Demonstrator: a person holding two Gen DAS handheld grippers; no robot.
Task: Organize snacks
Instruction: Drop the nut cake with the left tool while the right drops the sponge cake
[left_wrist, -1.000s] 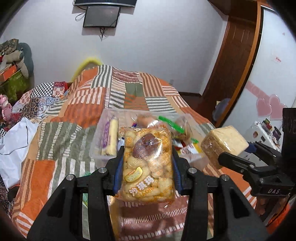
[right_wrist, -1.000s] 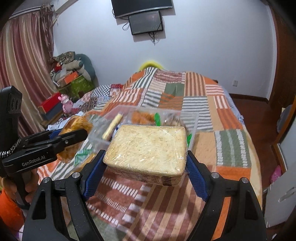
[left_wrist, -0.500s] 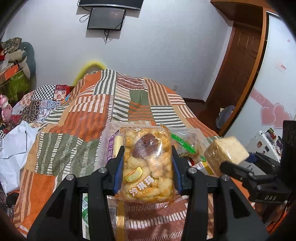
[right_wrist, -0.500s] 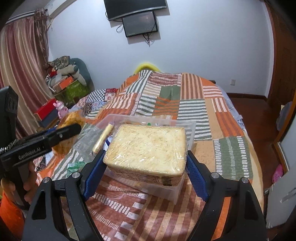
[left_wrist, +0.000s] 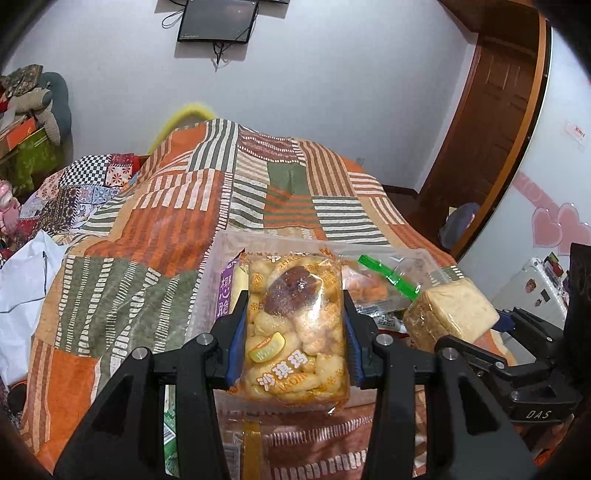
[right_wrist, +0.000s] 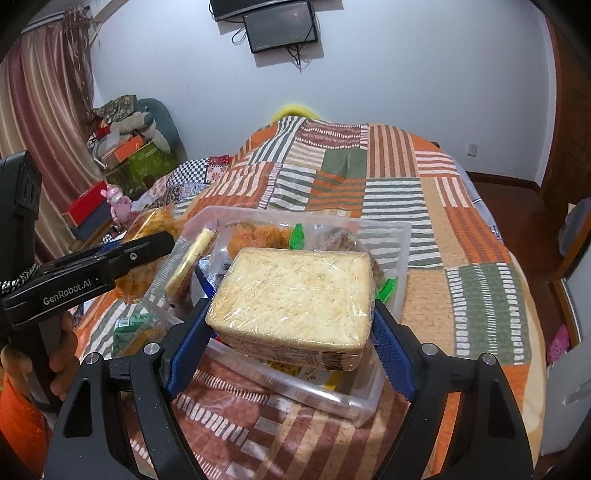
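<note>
We have brought both tongs closer over the clear tub (right_wrist: 388, 254) on the bed (right_wrist: 436, 206); left tongs (left_wrist: 293, 332) stay clamped on the biscuit packet (left_wrist: 295, 325); right tongs (right_wrist: 291, 325) on the wrapped cake (right_wrist: 295, 291).

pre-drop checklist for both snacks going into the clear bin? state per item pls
1. Left gripper grip on the yellow snack bag: ok, pads press both of its sides.
2. Right gripper grip on the wrapped block: ok, clamped at both ends, roughly level.
3. Clear bin open on top: ok, no lid on it.
4. Free room in the bin: cannot tell, it already holds several packets and the block hides much of the inside.
5. Block over the bin: ok in the right wrist view, it hangs over the near part.
6. Grippers apart from each other: ok, a gap shows between them.
</note>
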